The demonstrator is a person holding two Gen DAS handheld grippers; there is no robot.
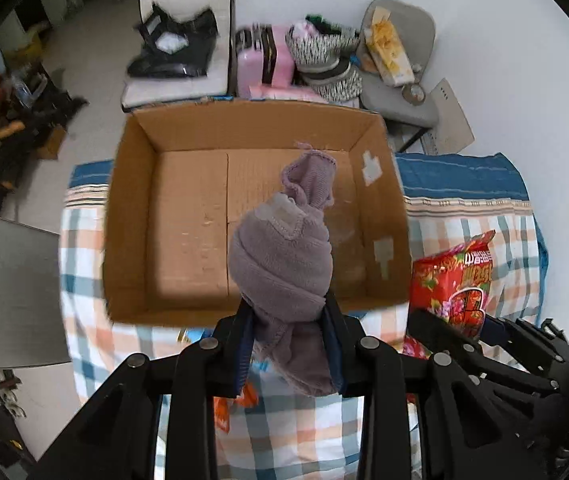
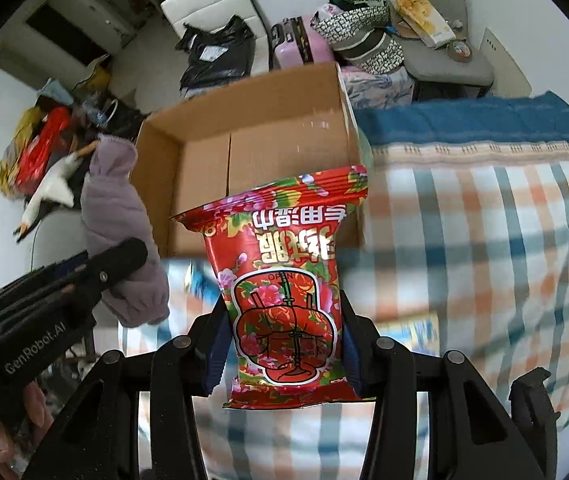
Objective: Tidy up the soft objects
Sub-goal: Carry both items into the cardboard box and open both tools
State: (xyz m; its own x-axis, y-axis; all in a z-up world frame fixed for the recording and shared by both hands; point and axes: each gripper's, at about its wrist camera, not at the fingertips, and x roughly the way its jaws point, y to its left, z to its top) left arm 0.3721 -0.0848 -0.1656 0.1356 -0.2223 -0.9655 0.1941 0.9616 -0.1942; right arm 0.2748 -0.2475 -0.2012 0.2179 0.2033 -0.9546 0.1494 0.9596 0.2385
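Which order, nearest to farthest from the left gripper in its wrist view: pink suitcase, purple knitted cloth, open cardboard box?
1. Purple knitted cloth, clamped in the left gripper.
2. Open cardboard box, just ahead on the checked sheet.
3. Pink suitcase, behind the box.

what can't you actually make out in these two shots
- Left wrist view: the purple cloth, held by the left gripper, covers part of the cardboard box floor.
- Right wrist view: the red packet, held by the right gripper, hides the box's near wall.
- Both views: the plaid cover is motion-blurred; items under the grippers are unidentifiable.
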